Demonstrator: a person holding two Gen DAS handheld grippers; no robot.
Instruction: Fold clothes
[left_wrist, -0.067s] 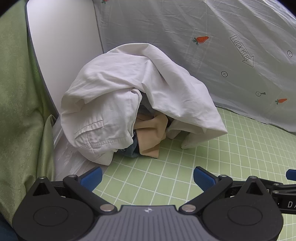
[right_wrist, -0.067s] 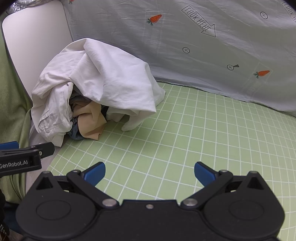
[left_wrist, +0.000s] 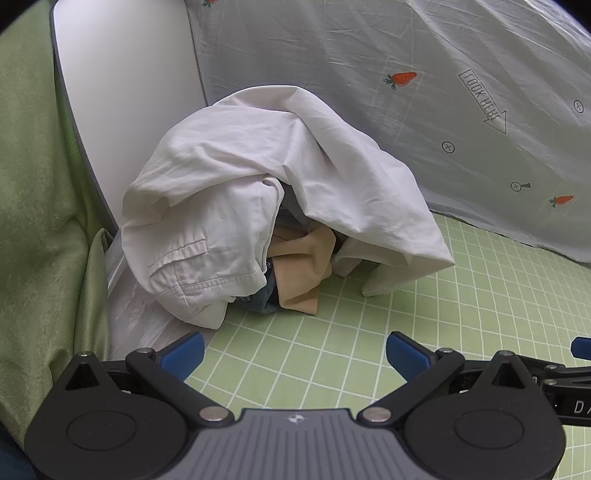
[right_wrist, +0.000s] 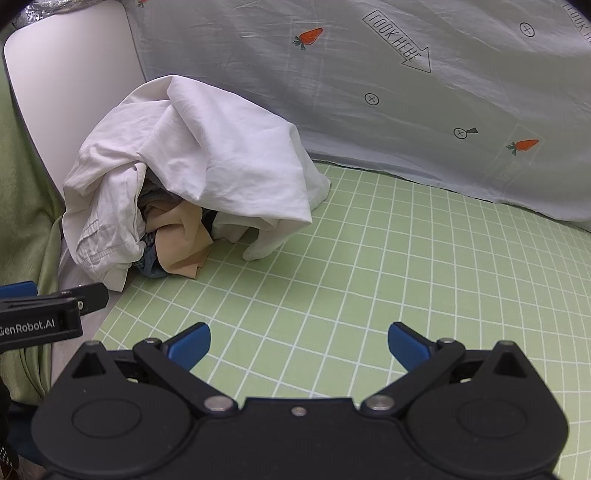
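White clothes heap (left_wrist: 258, 206) has no clear long axis; left tongs (left_wrist: 295, 354) and right tongs (right_wrist: 299, 345) gape wide, empty.

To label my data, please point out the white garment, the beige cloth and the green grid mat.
white garment (left_wrist: 229, 177), left wrist view, top fold.
beige cloth (left_wrist: 299, 273), left wrist view, front flap.
green grid mat (right_wrist: 369, 277), right wrist view, bare middle.

A green gridded mat (right_wrist: 369, 280) carries a heap of clothes (right_wrist: 192, 177) at ten o'clock: white garment (left_wrist: 258, 177) draped over a tan piece (left_wrist: 299, 273).
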